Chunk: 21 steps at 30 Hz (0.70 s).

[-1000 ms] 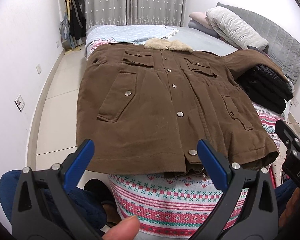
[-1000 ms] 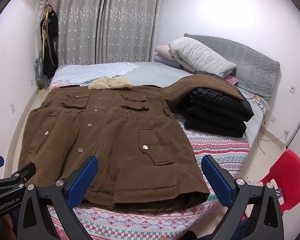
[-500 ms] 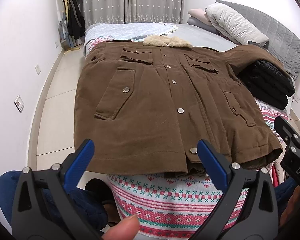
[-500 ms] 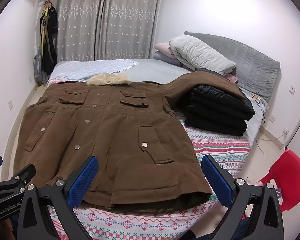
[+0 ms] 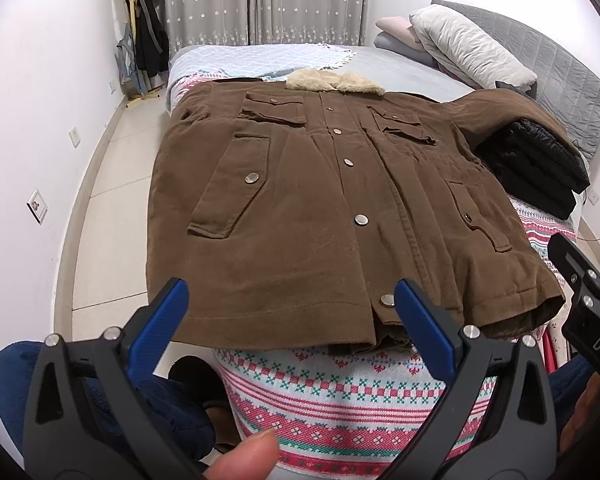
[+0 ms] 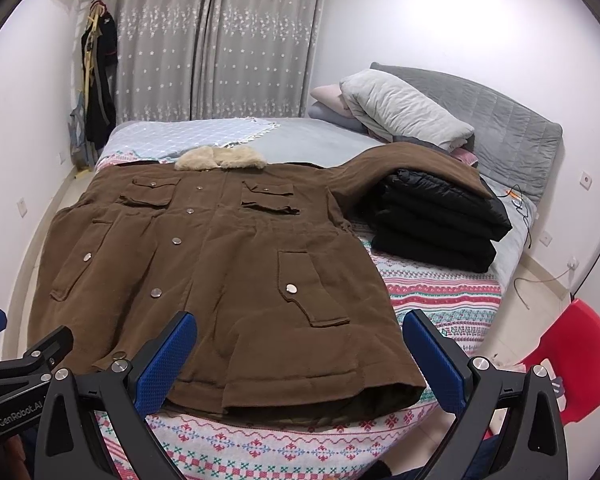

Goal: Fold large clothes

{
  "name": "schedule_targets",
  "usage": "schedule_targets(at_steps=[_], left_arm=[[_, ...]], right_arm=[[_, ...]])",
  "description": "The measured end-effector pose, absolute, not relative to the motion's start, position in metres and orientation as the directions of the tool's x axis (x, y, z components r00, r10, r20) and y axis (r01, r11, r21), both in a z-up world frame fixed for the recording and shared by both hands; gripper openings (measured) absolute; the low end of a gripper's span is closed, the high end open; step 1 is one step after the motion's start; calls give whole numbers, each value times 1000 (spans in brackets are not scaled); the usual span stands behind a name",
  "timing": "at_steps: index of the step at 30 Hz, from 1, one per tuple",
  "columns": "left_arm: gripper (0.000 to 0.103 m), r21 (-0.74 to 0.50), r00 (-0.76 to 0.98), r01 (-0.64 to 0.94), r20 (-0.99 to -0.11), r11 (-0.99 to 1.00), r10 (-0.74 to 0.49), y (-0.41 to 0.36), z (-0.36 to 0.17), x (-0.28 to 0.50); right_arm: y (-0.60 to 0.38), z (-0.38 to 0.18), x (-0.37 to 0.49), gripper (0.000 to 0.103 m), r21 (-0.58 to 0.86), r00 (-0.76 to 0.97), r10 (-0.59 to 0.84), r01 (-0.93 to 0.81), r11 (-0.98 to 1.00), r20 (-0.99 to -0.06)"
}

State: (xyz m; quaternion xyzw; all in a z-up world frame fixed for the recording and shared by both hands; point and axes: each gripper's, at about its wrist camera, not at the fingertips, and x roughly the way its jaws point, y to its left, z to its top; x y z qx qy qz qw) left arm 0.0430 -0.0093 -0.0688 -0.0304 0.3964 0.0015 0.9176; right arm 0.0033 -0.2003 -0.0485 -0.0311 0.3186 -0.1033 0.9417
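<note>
Coat to fold: brown coat (image 5: 300, 208) lies front-up, buttoned and flat across the foot of the bed (image 6: 440, 292), hem toward the person, fleece collar (image 6: 220, 159) far.

It looks thick, lined and heavy, soft but bulky, so it should drape and drag rather than slide; the stitched hem corners or the shoulder seams seem the firmest holds, with thin pinches likely to slip off the padding. One sleeve (image 6: 412, 160) is draped over the folded black garment (image 6: 440, 220) and would need lifting clear. The left gripper (image 5: 288, 312) and right gripper (image 6: 300, 344) hover above the hem, fingers spread, holding nothing. Legible writing: "GenRobot.AI" on the left gripper's body in the right wrist view, "DAS" on the right gripper's in the left view.
</note>
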Motion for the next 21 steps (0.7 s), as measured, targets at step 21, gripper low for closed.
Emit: schedule_targets(at_steps=[21], left_arm=[[102, -156, 675, 22, -726, 988, -129, -1, -67, 48]], right_arm=[[-209, -46, 2, 103, -93, 795, -192, 169, 981, -576]])
